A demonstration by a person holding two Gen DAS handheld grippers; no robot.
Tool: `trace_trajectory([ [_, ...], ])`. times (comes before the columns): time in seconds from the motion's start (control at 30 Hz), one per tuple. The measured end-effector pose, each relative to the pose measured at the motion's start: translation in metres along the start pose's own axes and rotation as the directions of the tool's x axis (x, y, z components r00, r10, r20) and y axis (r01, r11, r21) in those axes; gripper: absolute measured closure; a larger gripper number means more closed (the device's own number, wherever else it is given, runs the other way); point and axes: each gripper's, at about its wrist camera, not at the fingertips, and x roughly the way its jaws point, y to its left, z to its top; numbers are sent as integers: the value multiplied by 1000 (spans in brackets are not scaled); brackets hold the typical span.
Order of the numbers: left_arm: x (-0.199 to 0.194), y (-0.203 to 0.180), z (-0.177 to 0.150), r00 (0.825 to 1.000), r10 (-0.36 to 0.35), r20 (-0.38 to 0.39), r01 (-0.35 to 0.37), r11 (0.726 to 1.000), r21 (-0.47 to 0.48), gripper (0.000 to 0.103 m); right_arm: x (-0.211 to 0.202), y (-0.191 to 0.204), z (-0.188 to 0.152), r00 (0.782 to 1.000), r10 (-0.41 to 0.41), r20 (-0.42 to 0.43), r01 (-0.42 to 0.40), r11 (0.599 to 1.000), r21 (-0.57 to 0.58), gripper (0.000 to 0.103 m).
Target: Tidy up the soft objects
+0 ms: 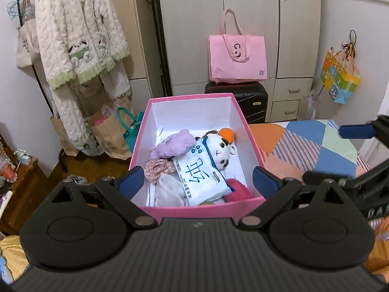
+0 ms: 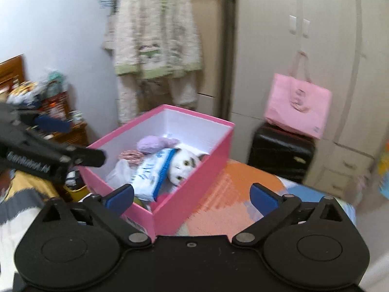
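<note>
Pink box [image 1: 150,126] holding cow plush [image 1: 220,149], purple plush [image 1: 173,143], white pouch [image 1: 203,176], both grippers' fingers wide

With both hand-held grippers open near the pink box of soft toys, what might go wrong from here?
1. The pink box seems to sit near the corner of the bed; a push from the left hand-held gripper might slide it off.
2. The cow toy lies on top of the purple plush and the white cloth, so lifting one may drag the others out.
3. The right hand-held gripper hangs over the box wall and may knock it.
</note>
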Motion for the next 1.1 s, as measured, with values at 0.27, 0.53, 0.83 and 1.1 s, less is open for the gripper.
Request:
trace_trajectory([
  [0.27,-25,-10,-19,997,-65,36,65,998,-20,0,-45,-6,-15,997,-66,28,61,986,155,0],
  [0.53,-34,-15,-34,995,-61,78,66,996,-55,0,-68,-15,-45,982,-164,97,141,968,209,0],
  [0.83,-28,-31,-54,993,-60,104,66,996,-55,0,-74,-12,-64,961,-272,53,254,942,218,0],
  [1.1,-23,-42,-63,992,-62,109,67,997,-40,0,-74,-2,-74,956,-293,23,282,936,210,0],
])
